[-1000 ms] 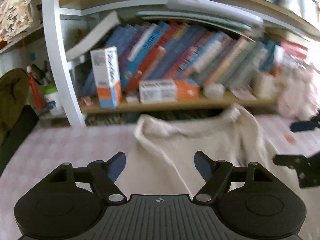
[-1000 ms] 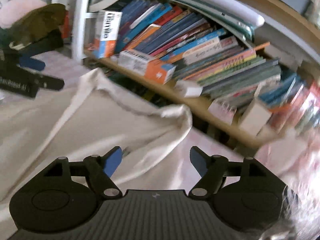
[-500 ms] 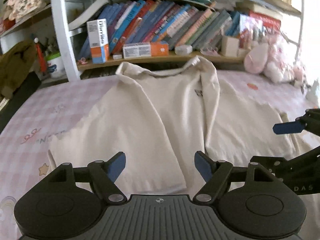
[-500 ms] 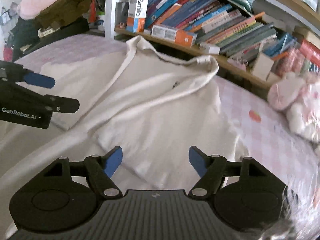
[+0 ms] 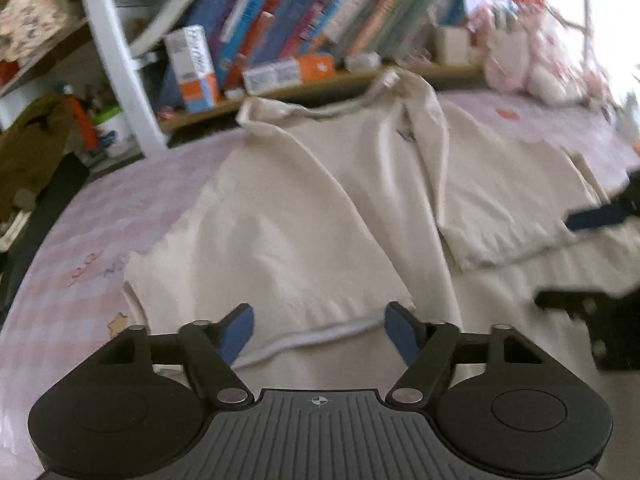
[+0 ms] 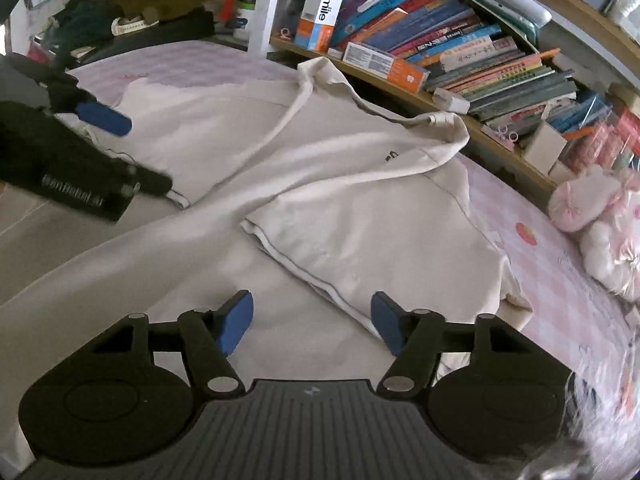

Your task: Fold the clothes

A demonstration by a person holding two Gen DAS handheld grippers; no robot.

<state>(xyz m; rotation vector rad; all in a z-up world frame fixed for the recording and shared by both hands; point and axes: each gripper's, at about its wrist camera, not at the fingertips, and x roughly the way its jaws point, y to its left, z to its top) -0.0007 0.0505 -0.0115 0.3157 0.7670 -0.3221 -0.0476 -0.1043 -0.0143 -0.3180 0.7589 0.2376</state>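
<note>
Sweatshirt (image 6: 320, 168) lies on bed (image 6: 560, 272), bookshelf (image 6: 460, 56) behind.

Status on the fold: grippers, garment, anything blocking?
Left gripper and right gripper closing, nothing pinched yet. Cream sweatshirt flat on the bed, both sleeves folded in. Nothing lying on it.

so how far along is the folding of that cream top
Partway. Both sides of the cream top already lie folded in over its middle on the pink bedsheet. Left gripper and right gripper hover above its lower end, jaws closing but empty. Folding it lengthwise is left.
</note>
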